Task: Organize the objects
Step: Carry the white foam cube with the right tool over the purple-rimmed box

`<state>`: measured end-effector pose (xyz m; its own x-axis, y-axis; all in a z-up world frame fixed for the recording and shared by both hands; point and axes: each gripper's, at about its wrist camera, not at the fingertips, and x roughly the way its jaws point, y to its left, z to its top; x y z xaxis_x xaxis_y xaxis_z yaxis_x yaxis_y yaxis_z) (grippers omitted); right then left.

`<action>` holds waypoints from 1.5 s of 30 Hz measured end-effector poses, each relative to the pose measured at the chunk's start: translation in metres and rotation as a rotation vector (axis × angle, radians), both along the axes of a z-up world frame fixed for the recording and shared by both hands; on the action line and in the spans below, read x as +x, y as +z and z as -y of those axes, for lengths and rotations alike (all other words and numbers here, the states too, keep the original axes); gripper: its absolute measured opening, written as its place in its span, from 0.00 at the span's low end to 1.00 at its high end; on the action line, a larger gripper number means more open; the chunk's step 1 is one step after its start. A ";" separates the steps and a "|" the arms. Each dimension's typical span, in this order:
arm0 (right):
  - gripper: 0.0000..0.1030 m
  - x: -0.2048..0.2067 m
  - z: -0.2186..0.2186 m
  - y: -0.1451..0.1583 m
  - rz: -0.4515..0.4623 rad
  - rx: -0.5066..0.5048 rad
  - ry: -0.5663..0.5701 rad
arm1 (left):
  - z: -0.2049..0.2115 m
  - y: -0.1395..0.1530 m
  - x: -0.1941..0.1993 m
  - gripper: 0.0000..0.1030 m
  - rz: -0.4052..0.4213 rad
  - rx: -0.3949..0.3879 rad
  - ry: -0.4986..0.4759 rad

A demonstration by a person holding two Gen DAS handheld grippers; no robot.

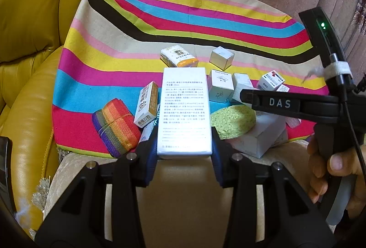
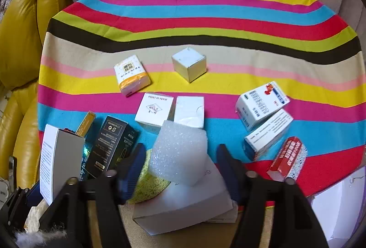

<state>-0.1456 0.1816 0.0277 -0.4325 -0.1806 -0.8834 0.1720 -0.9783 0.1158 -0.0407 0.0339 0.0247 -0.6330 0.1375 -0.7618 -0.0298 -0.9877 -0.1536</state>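
Left hand-held gripper [image 1: 184,149] clamped on tall white box [image 1: 184,110]. Right hand-held gripper [image 2: 180,168] jaws astride foam block [image 2: 180,154], not touching it.

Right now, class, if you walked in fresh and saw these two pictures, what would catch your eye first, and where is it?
First the striped cloth, loud bands of colour under everything. Next the tall white box clamped upright in the left gripper at the near edge, and the white foam block lying on a flat white box, between the fingers of the right gripper. Small cartons lie scattered further back.
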 end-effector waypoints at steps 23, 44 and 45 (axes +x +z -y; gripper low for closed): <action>0.48 0.085 -0.090 0.047 -0.274 -0.058 -0.173 | -0.054 0.019 -0.007 0.44 -0.060 -0.124 -0.125; 0.48 0.163 -0.243 0.018 -0.209 -0.087 -0.516 | -0.210 0.030 -0.005 0.44 -0.059 -0.123 -0.435; 0.48 0.166 -0.248 0.015 -0.201 -0.084 -0.530 | -0.218 0.029 -0.003 0.44 -0.049 -0.115 -0.454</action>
<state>0.0201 0.4295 0.0426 -0.6412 0.0403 -0.7663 -0.3125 -0.9258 0.2128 -0.0438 0.2517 0.0535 -0.5640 0.3256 -0.7588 -0.4672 -0.8836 -0.0319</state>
